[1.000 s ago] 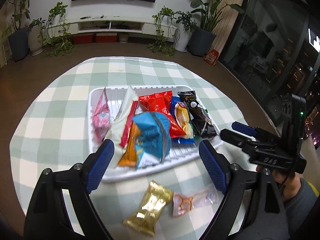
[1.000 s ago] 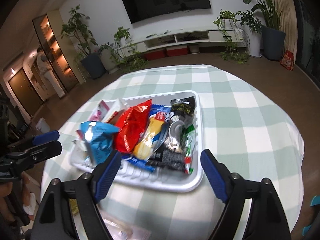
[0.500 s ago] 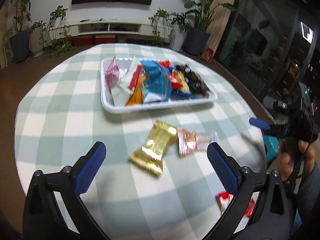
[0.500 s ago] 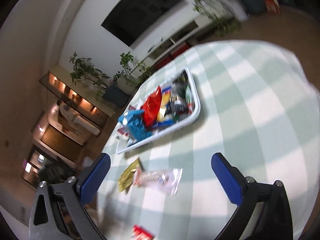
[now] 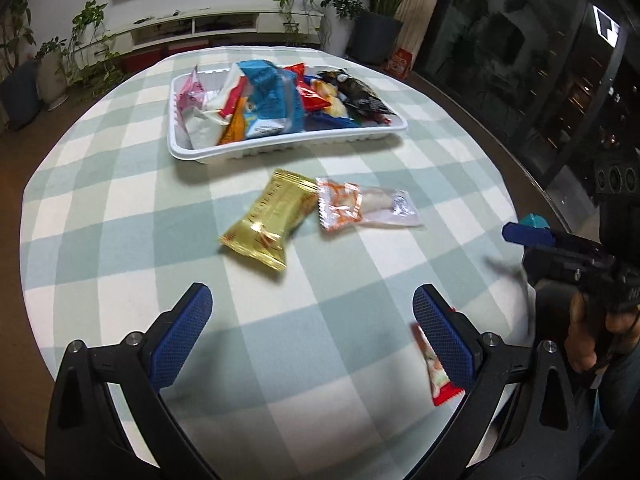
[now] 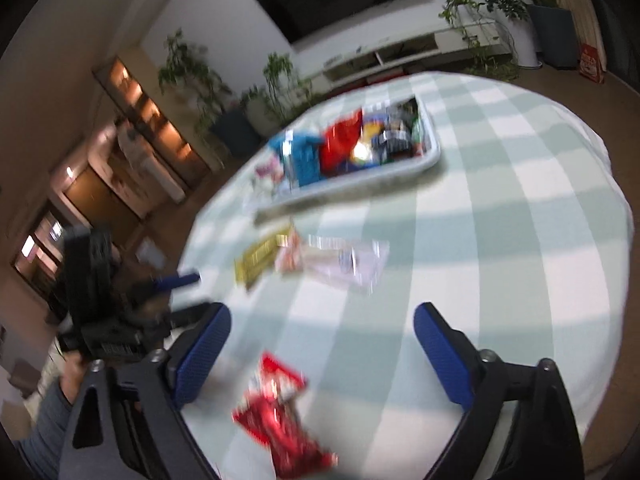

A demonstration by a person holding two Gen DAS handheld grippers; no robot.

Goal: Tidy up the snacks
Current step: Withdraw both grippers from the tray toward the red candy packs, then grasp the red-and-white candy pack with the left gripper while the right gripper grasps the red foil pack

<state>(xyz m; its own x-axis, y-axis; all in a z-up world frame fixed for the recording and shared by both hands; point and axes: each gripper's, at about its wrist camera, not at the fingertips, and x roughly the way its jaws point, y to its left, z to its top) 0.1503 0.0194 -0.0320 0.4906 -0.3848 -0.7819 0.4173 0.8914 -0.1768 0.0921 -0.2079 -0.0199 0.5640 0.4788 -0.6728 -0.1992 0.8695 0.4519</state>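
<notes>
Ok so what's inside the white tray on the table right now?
The white tray holds a crowded pile of snack packets: a pink one, a blue bag, a red one and a dark one. Whatever lies beneath them is covered.

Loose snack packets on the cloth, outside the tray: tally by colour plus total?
Gold packet: 1
Clear packet with orange print: 1
Red packet: 1
Total loose on the tablecloth: 3
The white tray holds a pile of overlapping packets that cannot be counted reliably.
</notes>
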